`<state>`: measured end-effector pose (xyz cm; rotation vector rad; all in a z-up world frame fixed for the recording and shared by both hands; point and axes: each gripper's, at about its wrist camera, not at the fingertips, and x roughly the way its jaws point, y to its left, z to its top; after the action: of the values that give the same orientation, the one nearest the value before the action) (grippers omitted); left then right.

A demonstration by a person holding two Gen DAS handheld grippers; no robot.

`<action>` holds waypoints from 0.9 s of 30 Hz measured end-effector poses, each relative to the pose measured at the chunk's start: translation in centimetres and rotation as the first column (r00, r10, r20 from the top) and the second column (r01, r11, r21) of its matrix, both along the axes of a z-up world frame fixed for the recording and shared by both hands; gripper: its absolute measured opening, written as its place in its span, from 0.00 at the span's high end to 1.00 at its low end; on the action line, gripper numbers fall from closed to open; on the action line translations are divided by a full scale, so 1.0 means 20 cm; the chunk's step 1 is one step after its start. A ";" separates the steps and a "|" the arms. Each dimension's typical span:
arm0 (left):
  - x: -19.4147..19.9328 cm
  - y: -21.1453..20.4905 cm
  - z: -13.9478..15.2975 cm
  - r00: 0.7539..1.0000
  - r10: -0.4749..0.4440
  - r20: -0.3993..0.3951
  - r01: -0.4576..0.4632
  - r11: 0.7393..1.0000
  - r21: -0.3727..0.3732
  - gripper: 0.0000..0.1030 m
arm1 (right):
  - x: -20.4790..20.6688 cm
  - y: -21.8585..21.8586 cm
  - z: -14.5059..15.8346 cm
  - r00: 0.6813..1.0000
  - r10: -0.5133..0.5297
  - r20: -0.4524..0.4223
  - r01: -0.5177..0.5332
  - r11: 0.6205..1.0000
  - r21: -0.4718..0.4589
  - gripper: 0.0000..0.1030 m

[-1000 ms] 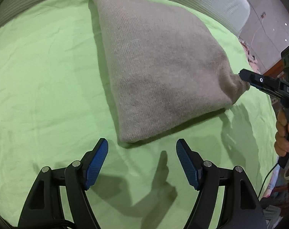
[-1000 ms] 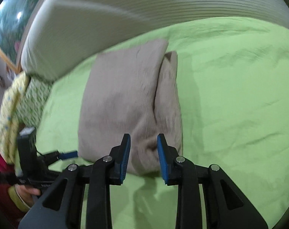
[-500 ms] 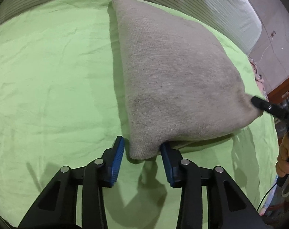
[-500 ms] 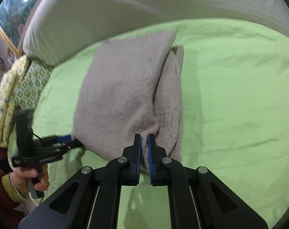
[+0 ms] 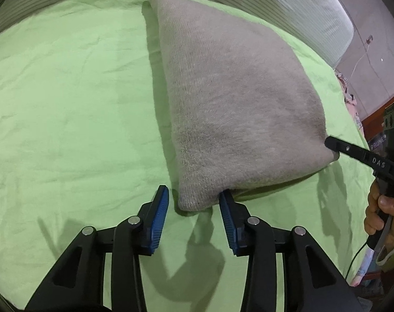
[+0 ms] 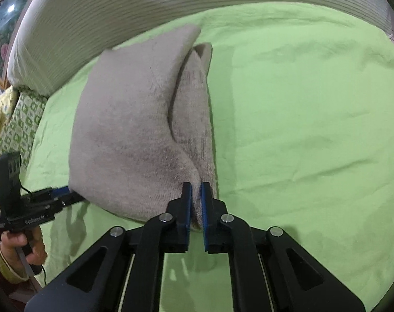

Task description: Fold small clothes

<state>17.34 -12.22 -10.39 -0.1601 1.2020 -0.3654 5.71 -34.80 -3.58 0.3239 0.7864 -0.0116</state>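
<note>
A folded grey knit garment (image 5: 230, 104) lies on the green sheet (image 5: 66, 104). In the left wrist view my left gripper (image 5: 194, 202) is open, its blue pads either side of the garment's near corner, which sits between them. My right gripper (image 5: 332, 143) shows at the right, clamped on the garment's other corner. In the right wrist view my right gripper (image 6: 195, 192) is shut on the garment (image 6: 134, 130) at its near edge, with folded layers pinched between the pads. My left gripper (image 6: 66, 195) shows at the left, at the garment's corner.
A striped white pillow (image 6: 118, 13) lies along the far edge of the bed. A yellow and green patterned cloth (image 6: 12, 119) sits at the left edge. Beyond the bed's right edge in the left wrist view are floor and wooden furniture (image 5: 379, 109).
My right gripper closed onto the garment's edge and holds it. My left gripper moved up to the garment's near corner and narrowed around it, then widened slightly.
</note>
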 end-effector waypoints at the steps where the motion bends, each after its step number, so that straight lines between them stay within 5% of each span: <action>1: 0.00 0.02 0.03 1.000 0.005 0.005 -0.005 1.000 -0.017 0.56 | -0.01 -0.01 0.04 0.999 -0.012 0.032 0.012 1.000 0.000 0.80; 3: 0.00 0.06 0.10 0.999 0.028 0.023 -0.026 0.998 -0.056 0.43 | -0.01 -0.04 0.11 0.995 -0.043 0.087 0.041 0.999 0.022 0.41; 4: 0.01 0.08 0.13 0.998 0.044 0.036 -0.041 0.996 -0.076 0.38 | -0.01 -0.05 0.14 0.991 -0.055 0.119 0.050 0.998 0.045 0.35; 8: 0.10 0.15 0.20 0.993 0.112 0.049 -0.104 0.984 -0.146 0.22 | 0.11 -0.09 0.19 0.987 -0.047 0.151 0.028 0.992 0.122 0.34; 21: 0.56 0.08 0.04 0.983 0.166 -0.080 -0.179 0.963 -0.200 0.18 | 0.46 -0.15 0.07 0.996 0.020 0.084 -0.034 0.985 0.167 0.34; 27: 0.61 0.06 -0.04 0.979 0.182 -0.097 -0.198 0.958 -0.206 0.11 | 0.56 -0.18 0.02 0.997 0.051 0.058 -0.062 0.978 0.202 0.34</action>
<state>29.63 -10.97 -11.14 -0.4785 1.2104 -0.3221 16.84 -38.40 -3.17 0.4939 0.7456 0.1309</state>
